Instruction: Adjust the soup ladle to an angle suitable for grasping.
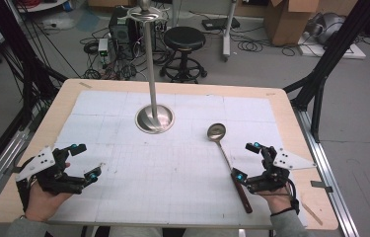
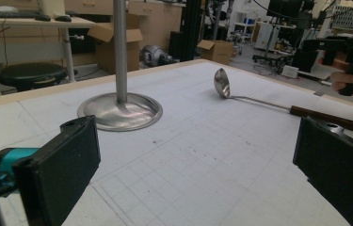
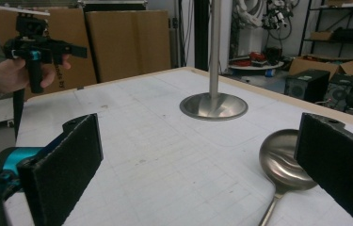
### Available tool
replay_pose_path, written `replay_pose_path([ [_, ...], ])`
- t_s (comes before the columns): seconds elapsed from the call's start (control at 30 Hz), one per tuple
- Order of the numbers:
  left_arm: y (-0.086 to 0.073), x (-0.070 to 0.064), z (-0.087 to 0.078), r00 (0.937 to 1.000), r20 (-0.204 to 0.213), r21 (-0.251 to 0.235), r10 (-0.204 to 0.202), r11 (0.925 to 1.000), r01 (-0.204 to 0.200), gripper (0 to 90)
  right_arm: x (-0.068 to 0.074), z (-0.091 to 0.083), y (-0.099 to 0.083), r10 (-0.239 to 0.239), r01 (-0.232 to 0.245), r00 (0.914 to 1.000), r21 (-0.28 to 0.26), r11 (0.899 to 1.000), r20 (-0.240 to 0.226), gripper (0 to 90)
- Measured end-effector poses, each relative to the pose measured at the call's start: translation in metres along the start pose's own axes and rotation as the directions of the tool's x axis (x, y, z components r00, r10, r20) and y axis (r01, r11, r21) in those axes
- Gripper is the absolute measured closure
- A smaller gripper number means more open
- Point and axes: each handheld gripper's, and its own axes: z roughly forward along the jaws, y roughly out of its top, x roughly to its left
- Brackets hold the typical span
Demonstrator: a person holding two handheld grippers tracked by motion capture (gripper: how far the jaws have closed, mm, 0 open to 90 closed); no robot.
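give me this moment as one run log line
left gripper: open, clear of ladle | right gripper: open beside ladle handle, not gripping | ladle: flat on table mat | metal stand: upright, centre

High view: above table's (image 1: 281, 106) near edge, looking fwd/down. Both gripper views: low, close to surface, facing far edge; share stand (image 2: 120, 110) & ladle (image 3: 284, 162).

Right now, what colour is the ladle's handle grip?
Dark reddish-brown ladle handle, clearest in the left gripper view.
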Motion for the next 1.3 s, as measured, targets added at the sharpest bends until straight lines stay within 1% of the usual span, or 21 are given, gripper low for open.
replay_pose_path([
  [0.3,-0.002,-0.001,0.002,0.9999,-0.008,0.024,0.009,0.9997,-0.008,1.7,-0.003,0.000,-0.001,0.039,-0.039,0.9989,-0.010,0.999,0.025,0.8],
  [0.4,-0.002,-0.001,0.003,0.9999,-0.006,0.030,0.009,0.9995,-0.008,1.7,-0.006,-0.001,-0.002,0.051,-0.051,0.9985,-0.004,0.999,0.020,18.4],
  [0.43,-0.002,-0.001,0.003,0.9999,-0.006,0.030,0.009,0.9995,-0.008,1.7,-0.007,-0.002,-0.001,0.060,-0.059,0.9981,-0.004,0.998,0.017,19.2],
  [0.53,-0.003,-0.001,0.004,0.9999,0.008,0.039,-0.011,0.9992,0.011,1.7,-0.010,-0.003,-0.003,0.098,-0.098,0.9948,0.009,0.995,0.026,32.6],
  [0.6,-0.003,0.000,0.004,0.9997,0.011,0.038,-0.022,0.9990,0.022,1.7,-0.012,-0.003,-0.004,0.103,-0.103,0.9941,0.018,0.994,0.035,44.1],
  [0.63,-0.003,0.000,0.004,0.9997,0.011,0.038,-0.022,0.9990,0.022,1.7,-0.012,-0.003,-0.004,0.103,-0.103,0.9941,0.018,0.994,0.035,44.1],
  [0.67,-0.003,0.000,0.004,0.9996,0.009,0.040,-0.026,0.9989,0.026,1.7,-0.013,-0.005,-0.005,0.103,-0.104,0.9941,0.026,0.994,0.034,53.7],
  [0.7,-0.003,0.000,0.004,0.9996,0.009,0.040,-0.026,0.9989,0.026,1.7,-0.013,-0.005,-0.005,0.103,-0.104,0.9941,0.026,0.994,0.034,53.7],
  [0.73,-0.003,0.000,0.004,0.9996,0.009,0.042,-0.027,0.9988,0.027,1.7,-0.014,-0.005,-0.005,0.106,-0.107,0.9936,0.035,0.994,0.039,63.3],
  [0.77,-0.003,0.000,0.004,0.9996,0.009,0.042,-0.027,0.9988,0.027,1.7,-0.014,-0.005,-0.005,0.106,-0.107,0.9936,0.035,0.994,0.039,63.3],
  [0.8,-0.003,0.000,0.004,0.9997,0.009,0.043,-0.024,0.9988,0.024,1.7,-0.014,-0.006,-0.005,0.106,-0.108,0.9935,0.048,0.993,0.042,74.1],
  [0.83,-0.003,0.000,0.005,0.9997,0.010,0.045,-0.024,0.9987,0.024,1.7,-0.014,-0.006,-0.005,0.106,-0.108,0.9935,0.048,0.993,0.042,74.1],
  [0.87,-0.003,0.000,0.005,0.9996,0.009,0.046,-0.025,0.9986,0.025,1.7,-0.016,-0.007,-0.006,0.108,-0.111,0.9929,0.063,0.992,0.051,87.3],
  [0.9,-0.003,0.000,0.005,0.9997,0.009,0.049,-0.023,0.9986,0.022,1.7,-0.016,-0.007,-0.005,0.115,-0.118,0.9922,0.067,0.991,0.049,89.7],
  [0.93,-0.003,0.000,0.005,0.9997,0.009,0.049,-0.022,0.9986,0.022,1.7,-0.016,-0.007,-0.005,0.115,-0.118,0.9922,0.067,0.991,0.049,89.7],
  [0.97,-0.003,0.000,0.005,0.9997,0.008,0.045,-0.024,0.9987,0.024,1.7,-0.018,-0.007,-0.006,0.135,-0.140,0.9888,0.078,0.987,0.063,89.9],
  [1.03,-0.003,0.000,0.005,0.9997,0.008,0.046,-0.024,0.9987,0.024,1.7,-0.019,-0.007,-0.006,0.135,-0.141,0.9884,0.089,0.986,0.069,90.0],
  [1.17,-0.004,-0.001,0.005,0.9998,0.005,0.050,-0.020,0.9985,0.020,1.7,-0.024,-0.007,-0.014,0.079,-0.084,0.9963,0.188,0.979,0.035,90.0],
  [1.23,-0.004,0.000,0.005,0.9998,0.004,0.052,-0.020,0.9985,0.020,1.7,-0.025,-0.007,-0.017,0.082,-0.083,0.9965,0.209,0.974,0.015,90.0],
  [1.27,-0.004,0.000,0.005,0.9999,0.005,0.054,-0.016,0.9984,0.016,1.7,-0.027,-0.008,-0.023,0.078,-0.074,0.9969,0.248,0.966,-0.006,90.0],
  [1.3,-0.004,0.000,0.005,0.9998,0.003,0.057,-0.018,0.9982,0.017,1.7,-0.027,-0.009,-0.025,0.066,-0.060,0.9977,0.264,0.963,-0.013,90.0],
])
